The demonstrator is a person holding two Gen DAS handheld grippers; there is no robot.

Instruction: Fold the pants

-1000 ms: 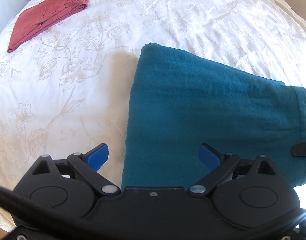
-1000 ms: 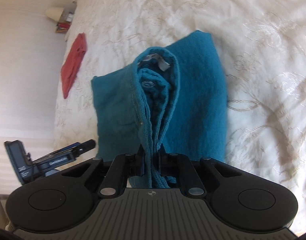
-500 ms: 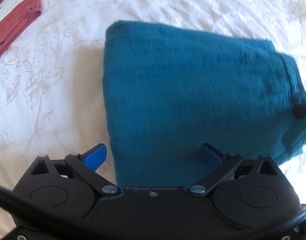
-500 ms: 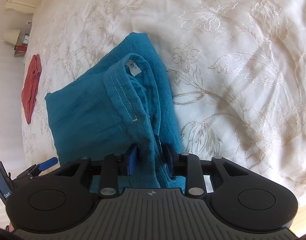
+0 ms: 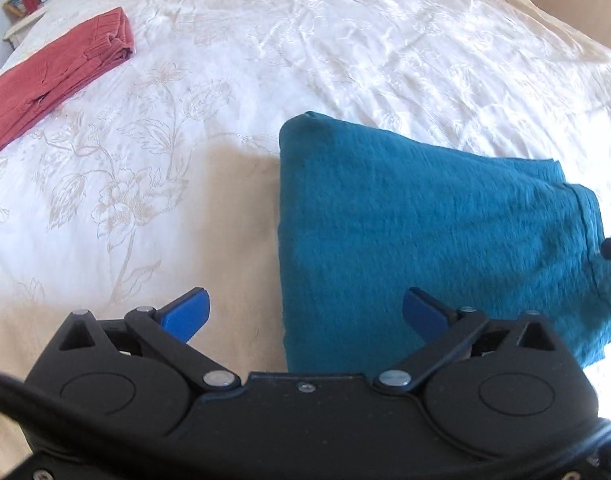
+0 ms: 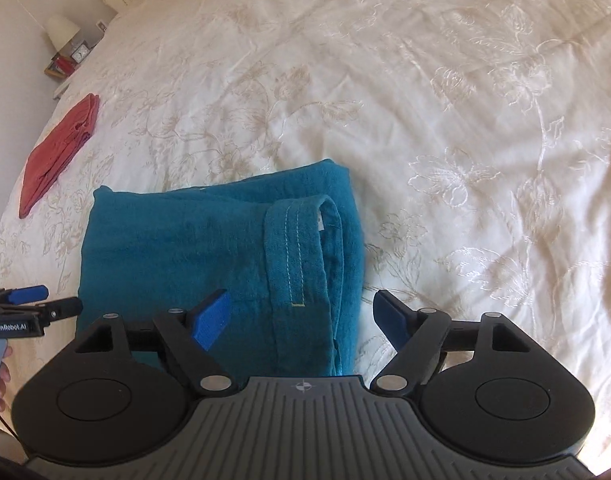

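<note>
Lying folded on the cream embroidered bed [image 6: 445,92], the teal cotton pants [image 6: 193,248] run under both camera housings, hiding their near edge. A second ago the right hand-held gripper [image 6: 303,318] pinched the waistband; now its jaws are opening, clear of the cloth. The left hand-held gripper [image 5: 305,314] is opening too, gripping nothing. A folded red garment [image 5: 53,76], perhaps trousers, lies well apart.

Two close downward views (shared bed [image 5: 345,40])
</note>
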